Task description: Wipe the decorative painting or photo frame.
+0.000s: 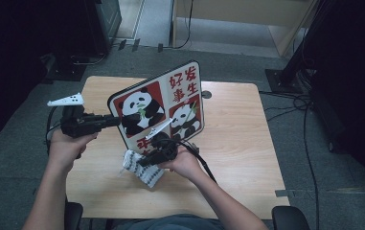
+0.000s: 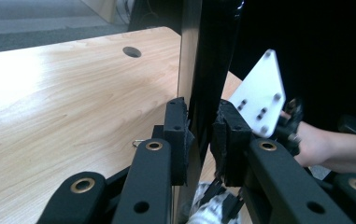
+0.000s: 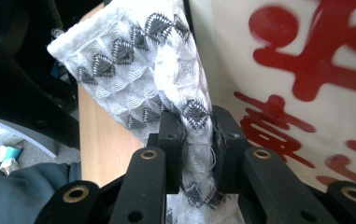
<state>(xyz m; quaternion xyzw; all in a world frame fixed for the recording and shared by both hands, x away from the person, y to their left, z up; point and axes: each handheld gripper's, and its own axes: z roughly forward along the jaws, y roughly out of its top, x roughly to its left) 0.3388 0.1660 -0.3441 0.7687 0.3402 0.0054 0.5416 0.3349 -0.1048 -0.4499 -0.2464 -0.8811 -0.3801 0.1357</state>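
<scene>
1. Hold the panda board (image 1: 158,103) still with the left hand-held gripper (image 1: 114,120), clenched on its edge.
2. Rub the cloth (image 3: 166,84), pinched tight in the right hand-held gripper (image 3: 198,154), gently over the picture side.
3. The board stands tilted on the tabletop (image 1: 237,139), just behind the right hand-held gripper; the cloth hangs under it.

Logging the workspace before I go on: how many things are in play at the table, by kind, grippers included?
Panda board, held upright on edge by the left gripper: 1
Patterned white cloth, pinched in the right gripper against the board's face: 1
Grippers, both shut on their things: 2
Wooden table: 1
Total: 5
</scene>
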